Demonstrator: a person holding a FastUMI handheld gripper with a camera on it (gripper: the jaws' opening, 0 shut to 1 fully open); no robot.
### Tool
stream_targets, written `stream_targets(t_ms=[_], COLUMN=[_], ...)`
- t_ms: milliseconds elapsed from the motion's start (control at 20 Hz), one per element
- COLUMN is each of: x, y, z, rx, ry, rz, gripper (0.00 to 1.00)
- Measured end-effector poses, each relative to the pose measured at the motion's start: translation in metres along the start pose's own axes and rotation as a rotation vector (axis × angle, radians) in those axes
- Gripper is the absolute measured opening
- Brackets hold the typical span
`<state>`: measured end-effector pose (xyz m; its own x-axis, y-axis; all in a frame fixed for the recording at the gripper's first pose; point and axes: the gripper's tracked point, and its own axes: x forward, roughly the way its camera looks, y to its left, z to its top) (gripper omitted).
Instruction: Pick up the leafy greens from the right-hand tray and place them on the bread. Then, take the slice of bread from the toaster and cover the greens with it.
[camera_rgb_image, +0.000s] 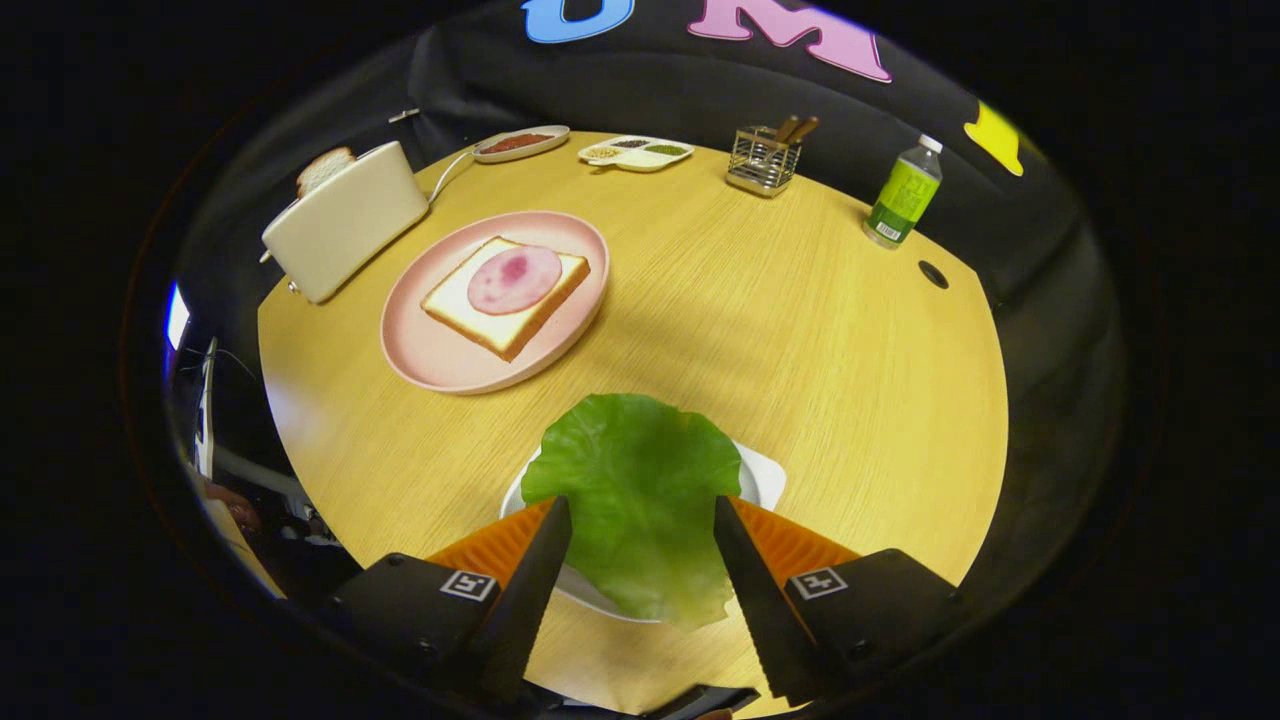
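We have our gripper (640, 515) spread open with the lettuce leaf (637, 490) lying between its fingers on the white tray (765, 478), lined up to pinch it for the bread (505, 295) on the pink plate (430, 355).

The green leaf (640, 500) covers most of the white tray (762, 478) beneath it, leaving bare only a corner and some rim. Whether the fingers of the tongs (640, 522) touch the leaf cannot be told. The toaster (345, 222) hides all but the top of its bread slice (324, 168). The contents of the two far dishes (520, 143) (636, 152) are too small to identify
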<state>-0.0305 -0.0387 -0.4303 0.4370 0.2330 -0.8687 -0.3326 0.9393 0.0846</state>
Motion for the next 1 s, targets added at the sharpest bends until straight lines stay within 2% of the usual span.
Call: stream_targets(t_ms=[200,350,450,550,600,700,750,800,1000], x=[0.019,0.022,0.022,0.023,0.021,0.022,0.023,0.021,-0.005], y=[0.001,-0.008,-0.014,-0.014,-0.013,-0.009,-0.010,-0.009,-0.008], z=[-0.013,-0.011,-0.011,-0.012,-0.010,-0.010,-0.011,-0.010,0.005], rx=[0.017,0.037,0.053,0.047,0.032,-0.029,-0.040,-0.036,0.032], ry=[0.063,0.059,0.067,0.069,0.062,0.049,0.052,0.046,-0.004], rz=[0.030,0.008,-0.012,-0.022,-0.025,-0.032,-0.044,-0.051,-0.072], gripper=[0.89,0.85,0.65,0.52,0.28,0.11,0.11,0.07,0.07])
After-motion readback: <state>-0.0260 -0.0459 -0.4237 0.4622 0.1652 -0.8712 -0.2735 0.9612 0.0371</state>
